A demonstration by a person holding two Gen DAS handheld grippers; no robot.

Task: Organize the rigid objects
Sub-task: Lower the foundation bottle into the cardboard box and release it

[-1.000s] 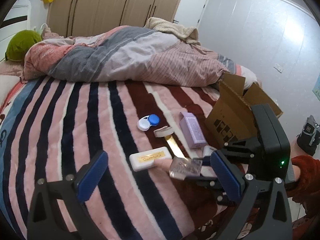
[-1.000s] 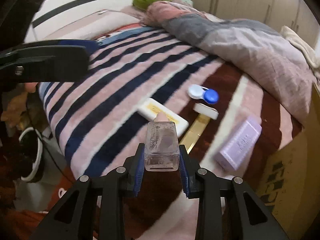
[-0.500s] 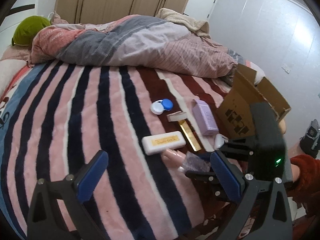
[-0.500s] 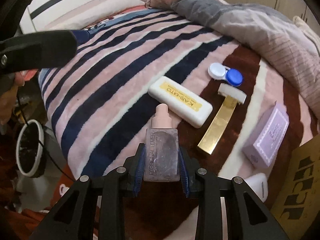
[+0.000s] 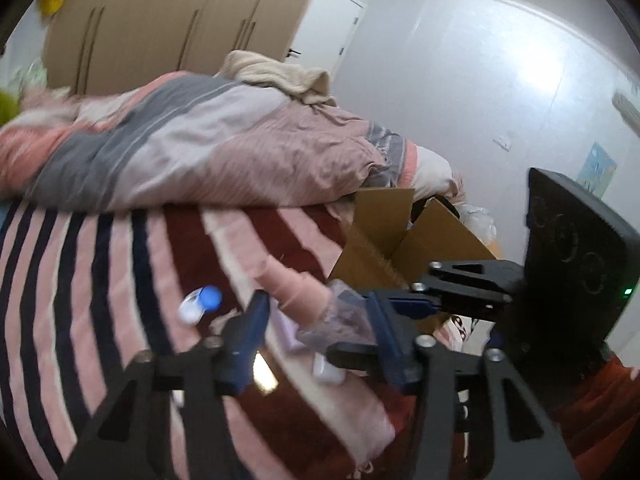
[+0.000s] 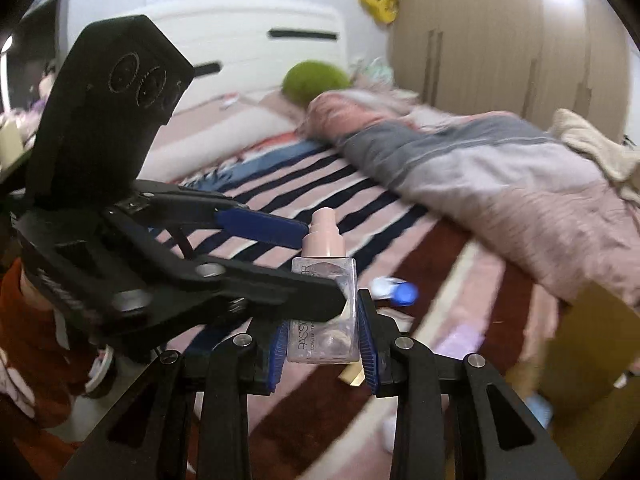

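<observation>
Gripping a clear bottle (image 6: 325,312) with a pink pump top, the right gripper (image 6: 323,340) has its blue pads pressed on the bottle's two sides, as it did a second ago. Since then both grippers have lifted off the striped blanket (image 5: 100,300), and the bottle that was low over the bed now hangs in the air above it. The left gripper (image 5: 316,328), wide open a second ago, is closing; its jaws now stand to either side of the same bottle (image 5: 320,308), and whether its pads touch the bottle cannot be told through the blur.

Counted: two grippers, one bottle, one white-and-blue lens case (image 5: 200,304) on the blanket, one cardboard box (image 5: 404,240) at the bed's far edge. One lilac box (image 6: 456,340) and one gold strip (image 6: 352,376) show only as blurred scraps behind the bottle. The white case seen earlier is out of view now. One rumpled duvet (image 5: 200,152) lies across the bed.
</observation>
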